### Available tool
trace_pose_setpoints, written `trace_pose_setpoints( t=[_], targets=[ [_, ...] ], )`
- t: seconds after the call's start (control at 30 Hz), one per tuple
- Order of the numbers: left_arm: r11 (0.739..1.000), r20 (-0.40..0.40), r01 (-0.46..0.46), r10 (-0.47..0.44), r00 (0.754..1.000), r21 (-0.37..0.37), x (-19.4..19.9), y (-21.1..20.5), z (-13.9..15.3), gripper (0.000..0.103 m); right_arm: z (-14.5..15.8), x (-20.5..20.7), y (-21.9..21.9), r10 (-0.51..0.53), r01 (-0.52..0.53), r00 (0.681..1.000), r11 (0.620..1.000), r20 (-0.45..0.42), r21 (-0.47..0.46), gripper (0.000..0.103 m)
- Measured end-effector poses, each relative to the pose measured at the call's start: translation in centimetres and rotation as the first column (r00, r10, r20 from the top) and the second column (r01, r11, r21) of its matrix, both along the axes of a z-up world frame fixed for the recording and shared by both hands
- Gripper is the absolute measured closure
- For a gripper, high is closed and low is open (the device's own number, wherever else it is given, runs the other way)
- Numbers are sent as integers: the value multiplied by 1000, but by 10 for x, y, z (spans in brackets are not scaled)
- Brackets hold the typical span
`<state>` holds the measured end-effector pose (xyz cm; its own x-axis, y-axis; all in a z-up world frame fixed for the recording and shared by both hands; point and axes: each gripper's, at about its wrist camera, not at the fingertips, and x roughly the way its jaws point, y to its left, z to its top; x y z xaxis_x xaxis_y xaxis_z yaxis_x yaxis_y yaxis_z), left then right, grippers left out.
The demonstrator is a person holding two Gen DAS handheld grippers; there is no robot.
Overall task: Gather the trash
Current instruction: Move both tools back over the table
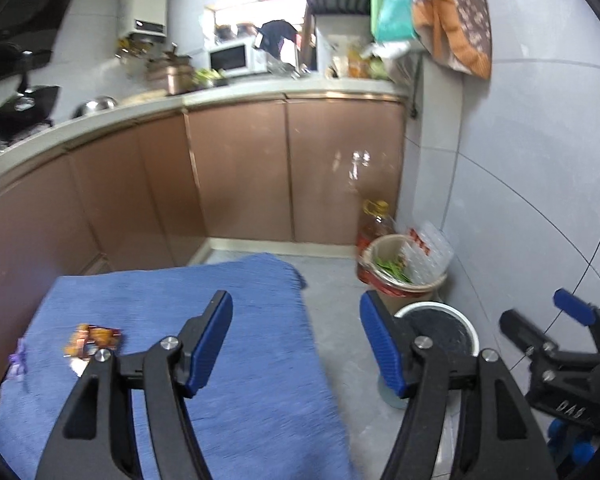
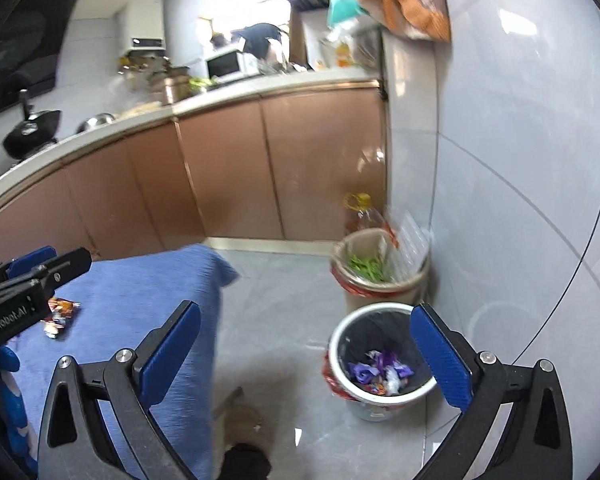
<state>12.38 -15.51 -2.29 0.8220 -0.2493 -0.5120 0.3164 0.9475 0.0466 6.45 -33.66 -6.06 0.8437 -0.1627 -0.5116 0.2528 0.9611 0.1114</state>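
Right gripper (image 2: pixel 306 356) jaws wide apart, empty; left gripper (image 1: pixel 296 344) jaws apart, empty.

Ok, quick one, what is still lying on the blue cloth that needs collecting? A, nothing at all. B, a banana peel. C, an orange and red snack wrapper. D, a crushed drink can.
C: an orange and red snack wrapper lies on the blue cloth, while other wrappers already sit in the white bin on the floor.

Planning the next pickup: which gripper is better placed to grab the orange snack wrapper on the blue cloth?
Left. The left gripper, open and empty, hangs beside the orange snack wrapper; the right gripper is over the white bin.
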Motion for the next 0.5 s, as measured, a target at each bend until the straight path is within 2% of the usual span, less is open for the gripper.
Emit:
trace_pose_setpoints(
  t=[0.2,0.5],
  targets=[
    [999,70,-38,40,997,-30,-41,46,23,38,38,-33,41,39,-37,997,999,65,-29,0],
    [994,136,-83,91,987,-63,-94,101,40,38,61,-66,82,88,-81,992,994,86,-75,0]
  ],
)
